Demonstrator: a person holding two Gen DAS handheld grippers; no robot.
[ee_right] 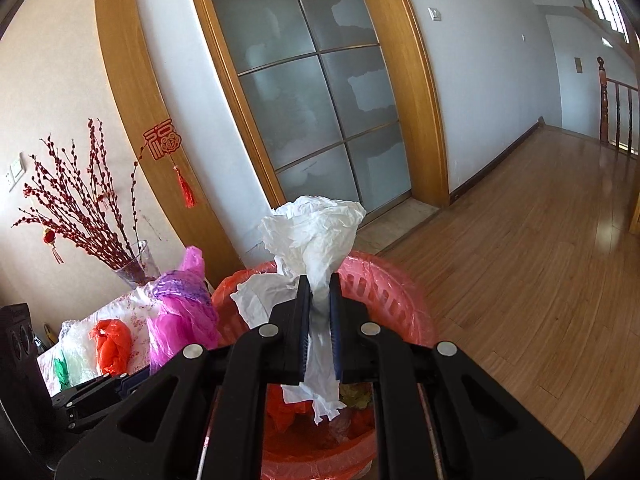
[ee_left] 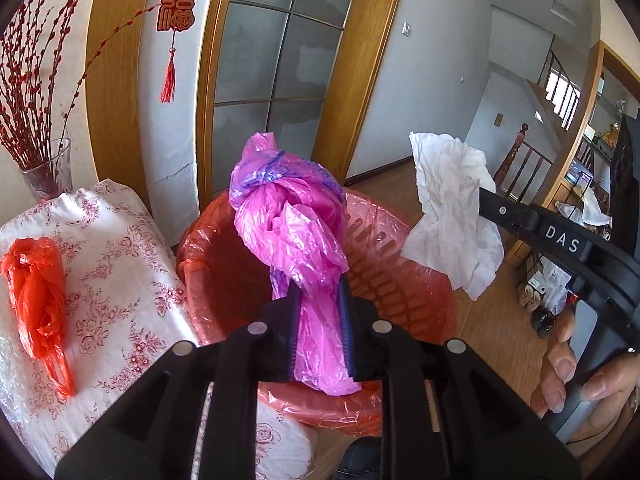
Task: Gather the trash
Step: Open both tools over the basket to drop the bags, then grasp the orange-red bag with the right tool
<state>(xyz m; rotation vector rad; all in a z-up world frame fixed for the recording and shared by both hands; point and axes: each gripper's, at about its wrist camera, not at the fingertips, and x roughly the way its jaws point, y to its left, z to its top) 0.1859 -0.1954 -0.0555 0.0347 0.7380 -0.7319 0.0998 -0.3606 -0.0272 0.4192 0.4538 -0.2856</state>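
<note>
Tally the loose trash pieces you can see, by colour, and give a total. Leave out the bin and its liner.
Pink plastic bag, in the left gripper over the bin: 1
White crumpled paper, in the right gripper: 1
Orange-red plastic bag, lying on the floral cloth: 1
Total: 3
</note>
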